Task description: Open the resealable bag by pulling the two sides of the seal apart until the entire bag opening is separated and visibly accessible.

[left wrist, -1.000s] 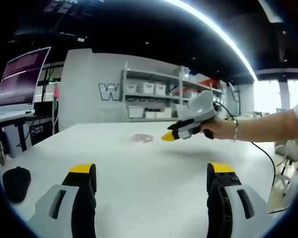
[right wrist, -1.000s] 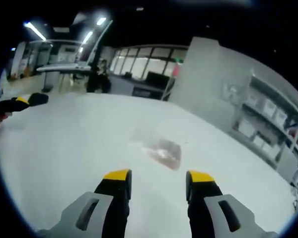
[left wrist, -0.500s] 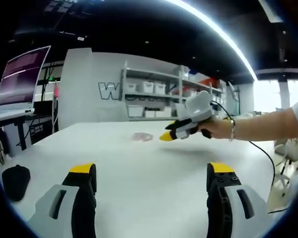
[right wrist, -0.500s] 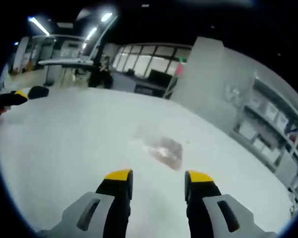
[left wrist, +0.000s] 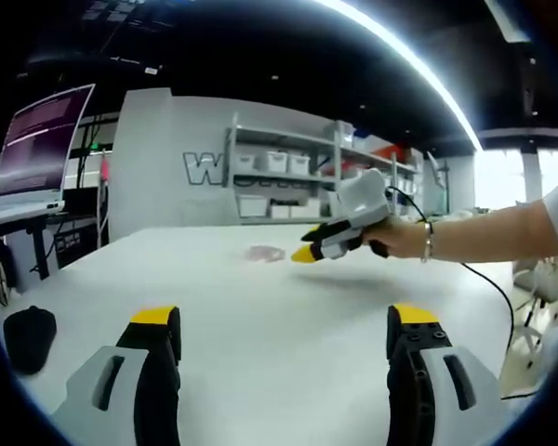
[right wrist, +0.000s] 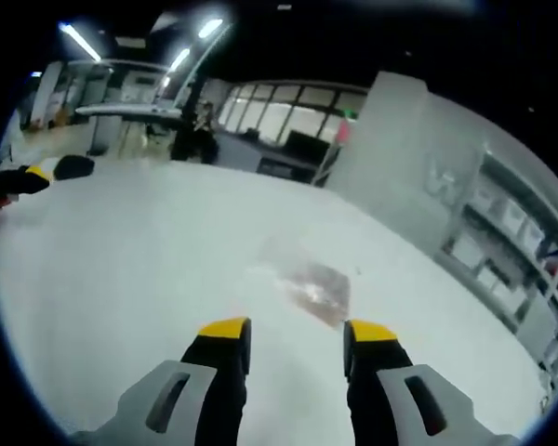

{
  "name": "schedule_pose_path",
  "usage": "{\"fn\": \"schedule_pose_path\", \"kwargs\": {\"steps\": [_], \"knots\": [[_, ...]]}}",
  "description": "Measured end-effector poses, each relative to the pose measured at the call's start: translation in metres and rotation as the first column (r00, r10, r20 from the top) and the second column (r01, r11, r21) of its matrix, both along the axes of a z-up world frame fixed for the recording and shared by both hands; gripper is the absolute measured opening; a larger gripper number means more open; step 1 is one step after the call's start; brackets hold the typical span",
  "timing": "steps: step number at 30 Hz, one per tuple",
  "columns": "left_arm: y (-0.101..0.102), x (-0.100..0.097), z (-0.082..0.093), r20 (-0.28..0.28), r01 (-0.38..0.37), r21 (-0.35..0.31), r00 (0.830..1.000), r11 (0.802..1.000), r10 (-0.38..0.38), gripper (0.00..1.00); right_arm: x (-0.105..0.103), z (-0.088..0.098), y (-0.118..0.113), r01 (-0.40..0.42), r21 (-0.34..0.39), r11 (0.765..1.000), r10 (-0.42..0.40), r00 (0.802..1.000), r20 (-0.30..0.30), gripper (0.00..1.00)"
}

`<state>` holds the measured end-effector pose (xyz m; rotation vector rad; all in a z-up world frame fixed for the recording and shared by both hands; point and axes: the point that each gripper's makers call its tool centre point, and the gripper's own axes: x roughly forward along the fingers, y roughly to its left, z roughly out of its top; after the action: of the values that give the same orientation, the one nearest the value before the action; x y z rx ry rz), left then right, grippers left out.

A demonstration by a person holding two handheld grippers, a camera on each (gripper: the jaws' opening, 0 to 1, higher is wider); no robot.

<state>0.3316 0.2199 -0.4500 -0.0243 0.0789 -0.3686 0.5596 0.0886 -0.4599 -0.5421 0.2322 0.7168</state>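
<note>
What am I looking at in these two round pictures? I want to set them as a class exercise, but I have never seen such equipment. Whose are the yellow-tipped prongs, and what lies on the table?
No robot here: a person holds a two-jaw gripper in each hand, and a fisheye camera rides on each one. In the left gripper view, the left gripper rises from the bottom, jaws wide apart. The right gripper, in the person's hand, reaches toward the resealable bag. The right gripper view shows that gripper open, just short of the bag, which lies flat on the white table. Nothing is held yet. A dark object sits near the table's edge.
</note>
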Motion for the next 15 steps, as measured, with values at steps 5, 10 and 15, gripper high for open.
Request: {"fn": "schedule_pose_path", "kwargs": {"steps": [5,10,15], "knots": [[-0.0011,0.0003,-0.0011,-0.003,0.001,0.001,1.000,1.000,-0.001,0.90,0.0015,0.0016,-0.0011,-0.004,-0.008,1.000,0.004,1.000,0.010,0.38],[-0.0044,0.0007,-0.0016,-0.005,0.007,0.000,1.000,1.000,-0.007,0.90,0.0011,0.0004,-0.0032,0.001,-0.020,1.000,0.000,1.000,0.012,0.37],[-0.0053,0.0009,-0.0015,-0.005,0.008,0.001,1.000,1.000,-0.008,0.89,0.0015,0.0006,-0.0013,-0.011,-0.037,0.999,0.012,1.000,0.023,0.36]]}}
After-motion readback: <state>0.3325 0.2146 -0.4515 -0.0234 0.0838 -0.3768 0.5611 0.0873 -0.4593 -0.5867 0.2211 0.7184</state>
